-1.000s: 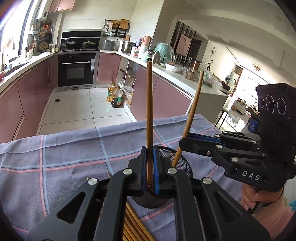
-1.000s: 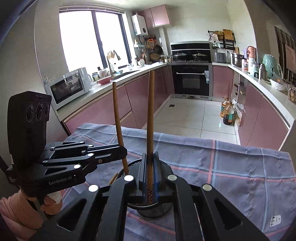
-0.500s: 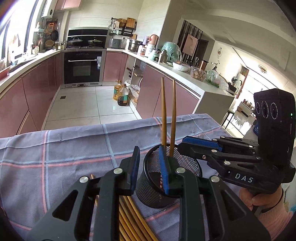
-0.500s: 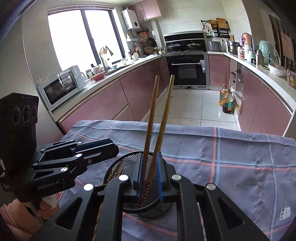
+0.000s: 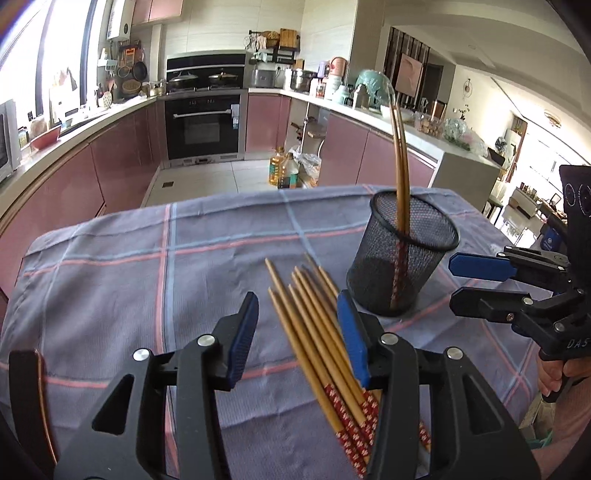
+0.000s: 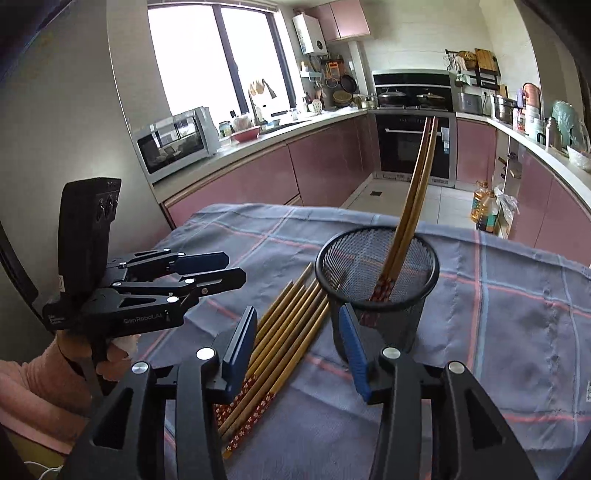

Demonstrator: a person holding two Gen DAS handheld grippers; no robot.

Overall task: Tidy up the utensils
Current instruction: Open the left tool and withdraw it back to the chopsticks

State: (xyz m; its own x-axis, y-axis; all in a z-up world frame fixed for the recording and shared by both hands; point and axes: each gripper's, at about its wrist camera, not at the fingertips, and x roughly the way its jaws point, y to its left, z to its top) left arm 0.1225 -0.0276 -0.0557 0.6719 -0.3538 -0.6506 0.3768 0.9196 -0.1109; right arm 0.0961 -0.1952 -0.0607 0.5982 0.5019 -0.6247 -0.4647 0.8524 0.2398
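Room: a kitchen with pink-fronted cabinets (image 6: 258, 177) running under a pale counter (image 6: 295, 123) along two walls.
Floor: light tiles (image 5: 207, 177); two oil bottles (image 5: 282, 171) stand on them beside the right-hand cabinet run.
Window: a large dark-framed window (image 6: 218, 55) on the left wall, very bright with daylight.
Appliances: a black built-in oven (image 5: 205, 125) under a hob carrying pans (image 5: 205, 77); a white microwave (image 6: 173, 142) on the counter near the window.
Walls: pale tile, with a white water heater (image 6: 308, 33) and a shelf rack (image 5: 275, 46).
Tabletop: covered by a blue-grey cloth (image 5: 110, 266) with pink and blue check lines.
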